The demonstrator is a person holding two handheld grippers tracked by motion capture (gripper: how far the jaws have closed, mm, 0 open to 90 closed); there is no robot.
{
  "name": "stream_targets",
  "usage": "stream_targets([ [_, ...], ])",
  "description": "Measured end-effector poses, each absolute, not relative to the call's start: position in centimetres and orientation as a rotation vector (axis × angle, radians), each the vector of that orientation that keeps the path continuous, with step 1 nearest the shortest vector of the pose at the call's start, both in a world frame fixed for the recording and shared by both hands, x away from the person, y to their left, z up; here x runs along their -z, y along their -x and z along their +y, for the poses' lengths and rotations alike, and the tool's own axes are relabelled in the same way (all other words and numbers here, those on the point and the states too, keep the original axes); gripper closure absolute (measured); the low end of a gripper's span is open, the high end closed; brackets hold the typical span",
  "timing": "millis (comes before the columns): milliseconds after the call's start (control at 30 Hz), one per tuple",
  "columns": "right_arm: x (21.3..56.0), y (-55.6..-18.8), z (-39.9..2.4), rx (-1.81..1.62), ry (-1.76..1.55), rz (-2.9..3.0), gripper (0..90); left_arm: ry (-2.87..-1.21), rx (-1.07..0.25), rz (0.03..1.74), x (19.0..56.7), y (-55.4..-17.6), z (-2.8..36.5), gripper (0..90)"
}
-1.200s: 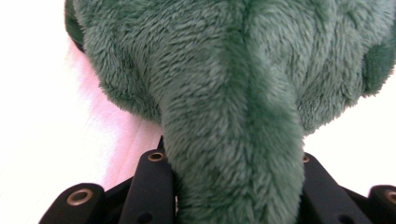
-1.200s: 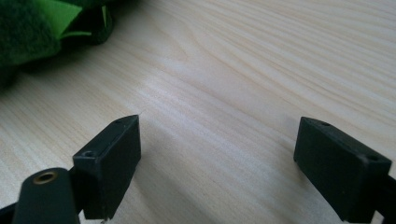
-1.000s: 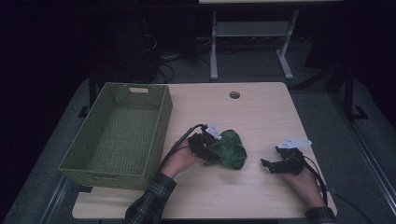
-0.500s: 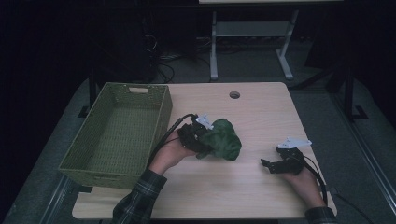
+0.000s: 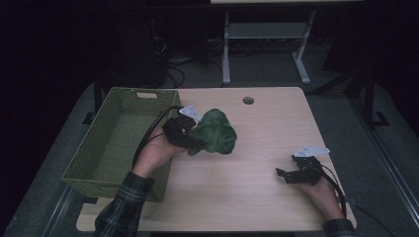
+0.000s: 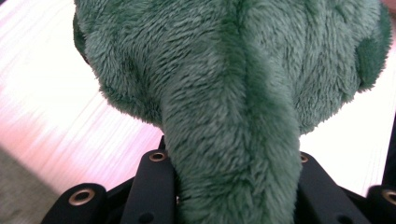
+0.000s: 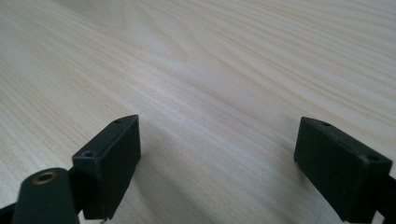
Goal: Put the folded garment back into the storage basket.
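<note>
The left gripper (image 5: 190, 140) has its jaws clamped on a limb of the green plush toy (image 5: 213, 132), holding it above the table (image 5: 267, 123), just right of the basket (image 5: 118, 133). This looks like the carry step; next it needs moving left over the basket and letting go. The right gripper (image 5: 286, 174) rests near the right edge, jaws wide, holding nothing.
</note>
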State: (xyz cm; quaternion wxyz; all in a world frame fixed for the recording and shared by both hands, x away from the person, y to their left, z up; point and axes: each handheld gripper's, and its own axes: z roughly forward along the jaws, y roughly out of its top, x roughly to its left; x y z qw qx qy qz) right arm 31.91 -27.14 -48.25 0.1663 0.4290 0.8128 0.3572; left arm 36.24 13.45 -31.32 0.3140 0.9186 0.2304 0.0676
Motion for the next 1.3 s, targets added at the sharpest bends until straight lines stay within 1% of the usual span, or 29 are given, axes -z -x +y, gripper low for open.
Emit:
stream_targets([
  [133, 48.3, -31.9, -27.1, -1.014, -1.231, 2.309, 13.0, -2.411, -0.204, 0.638, 30.6, -36.3, 14.9, 67.6],
  [300, 48.3, -32.0, -27.1, -1.002, -1.232, 2.311, 9.0, -2.399, -0.233, 0.678, 30.1, -36.3, 16.6, 67.6],
  [433, 48.4, -32.1, -27.0, -0.983, -1.251, 2.316, 2.8, -2.377, -0.261, 0.723, 29.8, -36.3, 18.4, 67.5],
  [800, 48.4, -32.2, -27.0, -0.979, -1.259, 2.315, 1.9, -2.317, -0.343, 0.850, 28.9, -35.9, 23.4, 67.6],
  [967, 48.4, -32.1, -27.0, -0.980, -1.259, 2.318, 1.9, -2.283, -0.374, 0.927, 29.0, -35.8, 25.8, 67.6],
  [1300, 48.4, -32.1, -27.0, -0.979, -1.255, 2.320, 2.0, -2.239, -0.432, 1.034, 29.8, -35.6, 29.2, 67.7],
])
